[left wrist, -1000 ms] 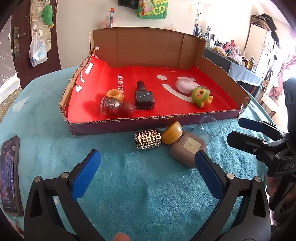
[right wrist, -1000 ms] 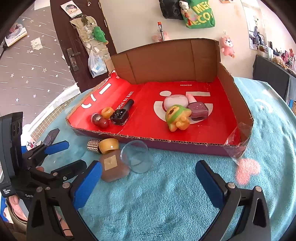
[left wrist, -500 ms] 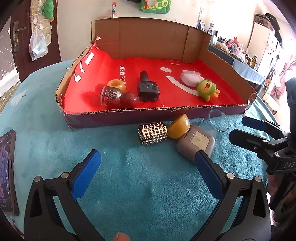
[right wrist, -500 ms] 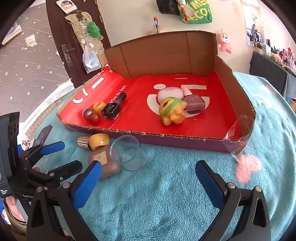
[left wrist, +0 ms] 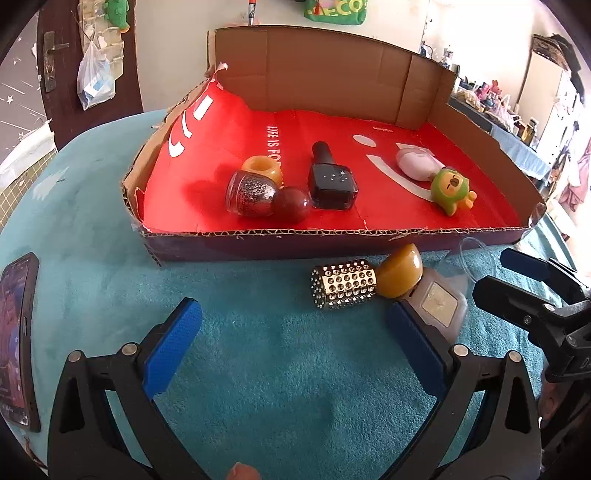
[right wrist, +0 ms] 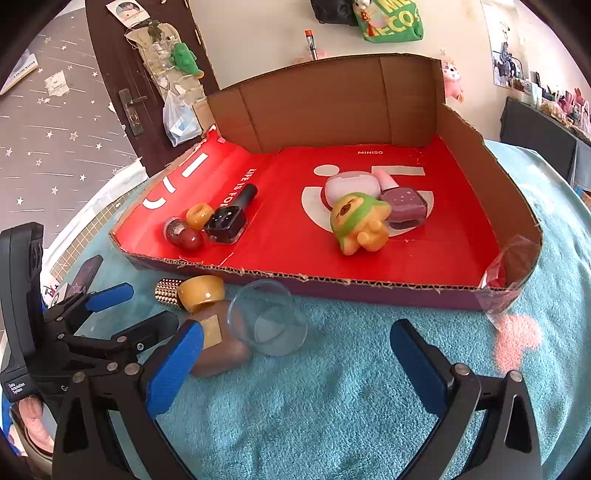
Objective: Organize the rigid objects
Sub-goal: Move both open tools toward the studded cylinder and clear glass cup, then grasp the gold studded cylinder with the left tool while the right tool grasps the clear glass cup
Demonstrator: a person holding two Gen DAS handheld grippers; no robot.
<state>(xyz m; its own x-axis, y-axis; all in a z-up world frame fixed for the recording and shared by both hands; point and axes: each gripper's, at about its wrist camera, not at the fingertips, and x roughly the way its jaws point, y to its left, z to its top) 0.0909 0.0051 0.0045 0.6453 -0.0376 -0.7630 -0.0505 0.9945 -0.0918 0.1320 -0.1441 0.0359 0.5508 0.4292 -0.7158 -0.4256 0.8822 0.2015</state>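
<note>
Lying just ahead of the released left gripper (left wrist: pixel 291 332), the studded cylinder (left wrist: pixel 343 283) rests on the desk, long axis left-right, near the cardboard tray (left wrist: pixel 332 242); right gripper (right wrist: pixel 295 354) also released.

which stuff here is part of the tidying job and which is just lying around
Job:
- box
- studded cap
- yellow cap
- brown bottle
- clear cup
- black polish, frog toy, already boxed

Lying about:
- phone
- plastic bag on door
- green bag on wall
</note>
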